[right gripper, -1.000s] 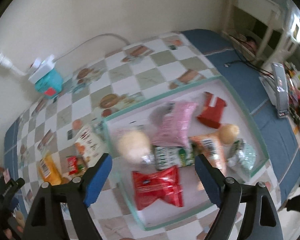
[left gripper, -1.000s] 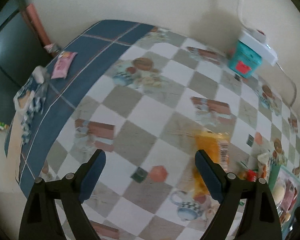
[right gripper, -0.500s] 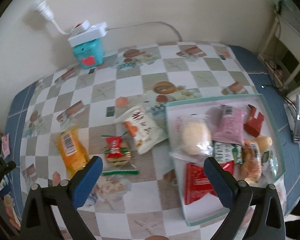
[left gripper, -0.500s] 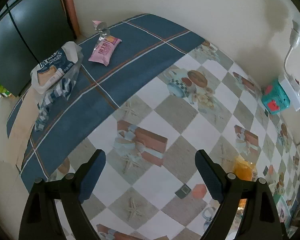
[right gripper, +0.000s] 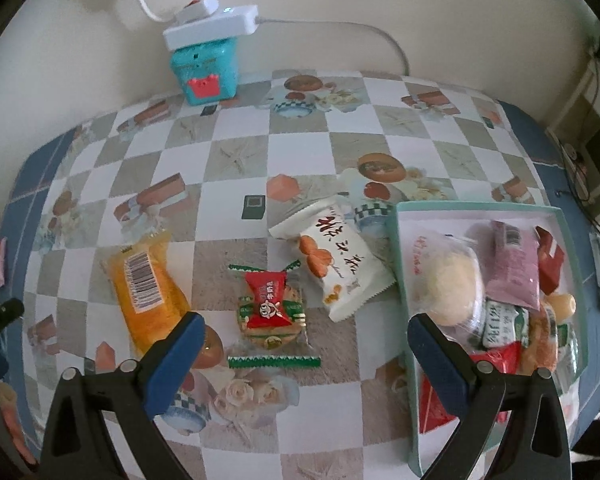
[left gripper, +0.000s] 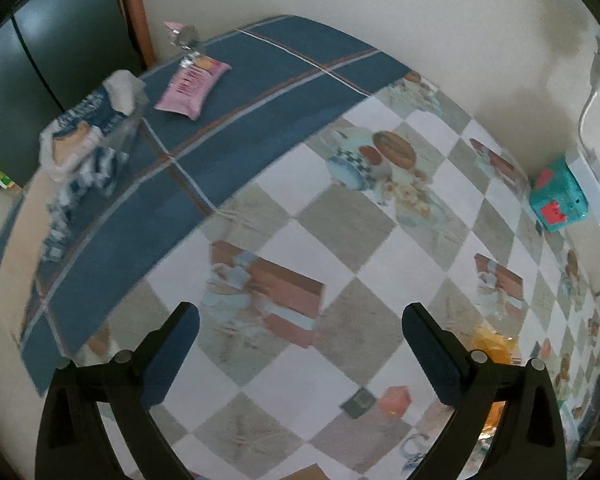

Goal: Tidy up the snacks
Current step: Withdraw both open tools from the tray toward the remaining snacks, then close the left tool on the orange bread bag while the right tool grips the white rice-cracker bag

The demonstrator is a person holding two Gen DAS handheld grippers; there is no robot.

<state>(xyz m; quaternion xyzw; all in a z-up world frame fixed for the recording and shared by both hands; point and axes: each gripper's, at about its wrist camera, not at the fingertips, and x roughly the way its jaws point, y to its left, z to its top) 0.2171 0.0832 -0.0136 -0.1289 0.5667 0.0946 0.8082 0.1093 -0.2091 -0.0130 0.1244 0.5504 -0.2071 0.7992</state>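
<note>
My right gripper (right gripper: 306, 322) hangs open over the checked tablecloth, nothing between its fingers. Just beyond it lies a red-and-green cookie packet (right gripper: 272, 312). An orange packet (right gripper: 146, 292) lies to its left and a white almond packet (right gripper: 336, 260) to its right, against the teal-rimmed tray (right gripper: 476, 205). The tray holds a wrapped bun (right gripper: 448, 280), a pink packet (right gripper: 514, 264) and several more snacks. My left gripper (left gripper: 300, 314) is over bare cloth, its jaws opening and empty. A pink packet (left gripper: 194, 84) lies far off on the blue border; the orange packet (left gripper: 494, 346) peeks past the right finger.
A teal box (right gripper: 204, 70) with a white power strip on top stands against the back wall, its cable trailing right. A blue-and-white bag (left gripper: 84, 140) sits at the table's left end, near a dark cabinet. Clutter lies beyond the tray on the right.
The right view has swung from over the tray to the loose packets left of it. The left view has swung off the orange packet toward the blue border. Both pairs of jaws stand a little wider.
</note>
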